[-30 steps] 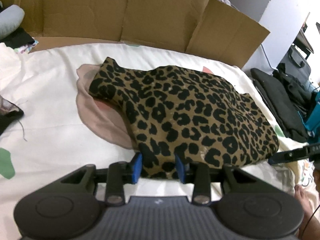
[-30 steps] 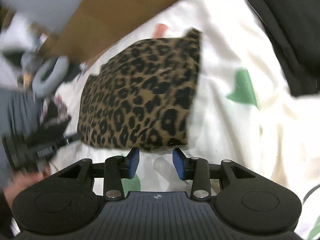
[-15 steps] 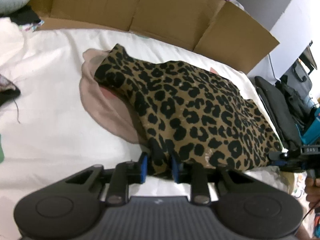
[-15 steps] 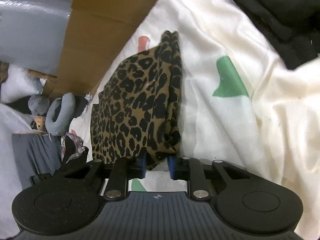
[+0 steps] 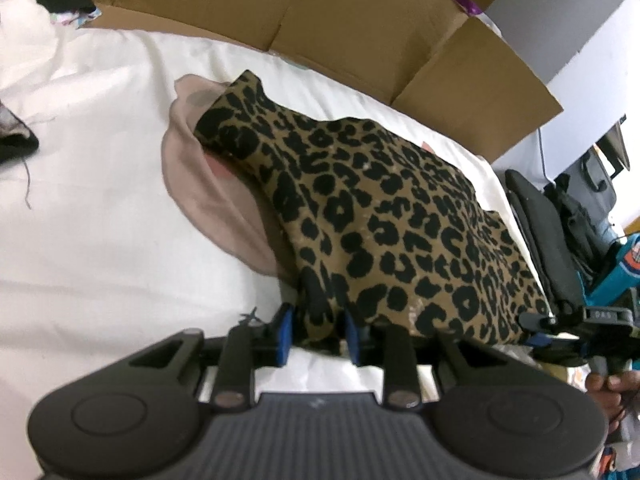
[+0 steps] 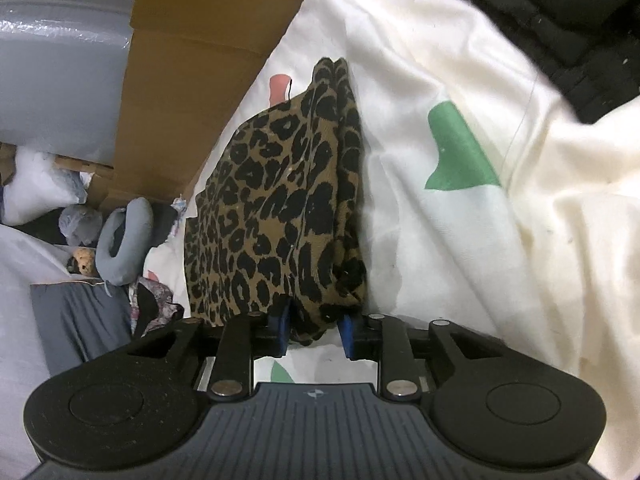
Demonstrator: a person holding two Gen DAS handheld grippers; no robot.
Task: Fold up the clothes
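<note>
Left wrist view shows my left claw [image 5: 316,334] pinched onto the near edge of the leopard-print garment [image 5: 384,216], a bunched fold of fabric caught between its blue pads. I hold it by that edge because a soft cloth only follows where its hem is pulled.

The garment lies on the white bed sheet [image 5: 100,220], partly covering a pale pink cloth [image 5: 216,200], with its far end reaching toward the cardboard [image 5: 360,32] at the back.

In the right wrist view, my right claw [image 6: 314,330] is likewise clamped on the garment [image 6: 280,208], at the other near corner, where the fabric is doubled into a thick layered edge. That claw also shows at the right edge of the left wrist view, at about the same height as the left one, which I take as the reason for a two-point hold: the edge between them stays straight.

Several layers already show along the right side, so I judge some folding is in place; whether this hold is for another fold or for shifting the piece, I cannot say. The risk I see is an inner layer slipping from the bunch.
</note>
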